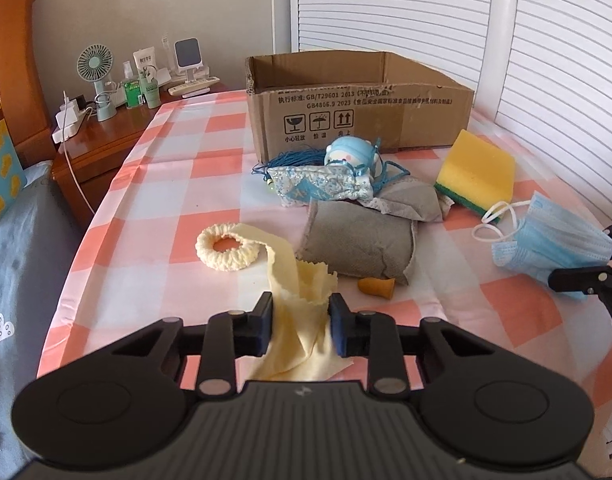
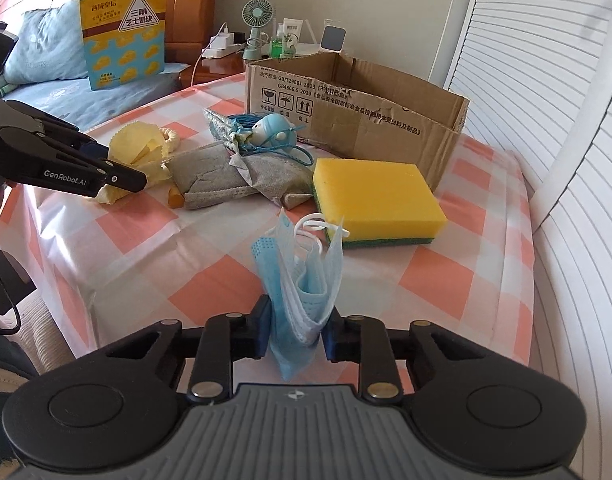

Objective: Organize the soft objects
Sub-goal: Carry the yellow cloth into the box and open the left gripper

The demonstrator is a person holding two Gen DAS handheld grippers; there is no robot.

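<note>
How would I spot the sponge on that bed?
Start at the cardboard box on the checked bedspread. Just in front of its right end lies the sponge, a yellow block with a thin green base, the only firm-edged item there.

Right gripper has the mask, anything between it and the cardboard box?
Partly. The right gripper is shut on the blue face mask. The yellow sponge lies on the table just in front of the cardboard box, on the direct line. The box top is open, so lifting over the sponge looks feasible.
</note>
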